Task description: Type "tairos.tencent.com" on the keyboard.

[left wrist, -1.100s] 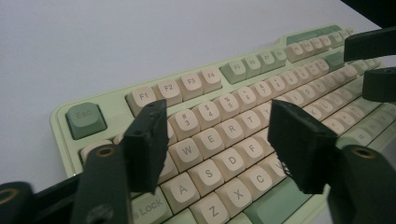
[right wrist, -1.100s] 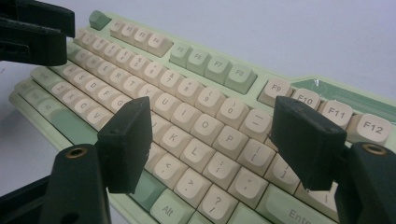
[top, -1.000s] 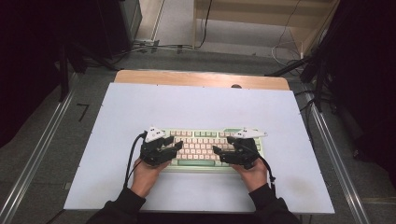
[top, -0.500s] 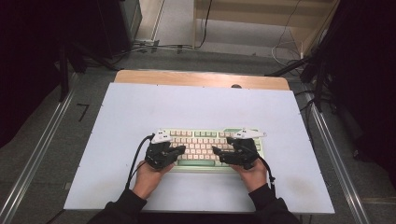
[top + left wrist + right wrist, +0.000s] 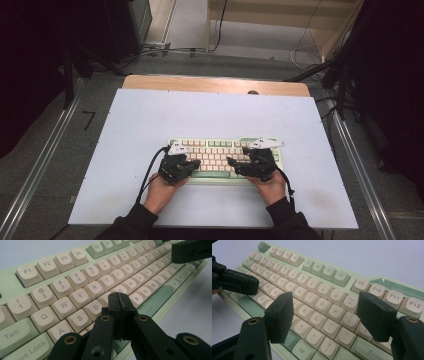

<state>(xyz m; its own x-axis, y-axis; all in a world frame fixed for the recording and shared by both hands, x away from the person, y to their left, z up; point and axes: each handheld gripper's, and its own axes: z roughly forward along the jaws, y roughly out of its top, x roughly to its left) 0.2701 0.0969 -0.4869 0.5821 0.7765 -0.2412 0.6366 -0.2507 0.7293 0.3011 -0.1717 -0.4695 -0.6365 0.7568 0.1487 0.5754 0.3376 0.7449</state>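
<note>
A pale green keyboard [image 5: 220, 146] with cream keys lies on the near middle of the white table top [image 5: 215, 115]. My left gripper [image 5: 196, 163] hangs over its left half, held by a hand. Seen from the left gripper view, the left gripper [image 5: 119, 300] is shut, its pads pressed together with nothing between them, tip just above the keys around F and G of the keyboard [image 5: 62, 287]. My right gripper [image 5: 231, 163] hovers over the right half. In the right gripper view the right gripper [image 5: 325, 312] stands open above the K, L and P keys of the keyboard [image 5: 324, 272].
A wooden strip [image 5: 215, 84] shows along the table's far edge, with a small dark round spot [image 5: 252, 92] on it. Metal rails [image 5: 40, 165] run along both sides. Cables lie on the floor [image 5: 165, 50] beyond the table. Black cables trail from both grippers.
The left hand has shifted slightly right and toward the keyboard's front edge. The right hand has stayed where it was.
</note>
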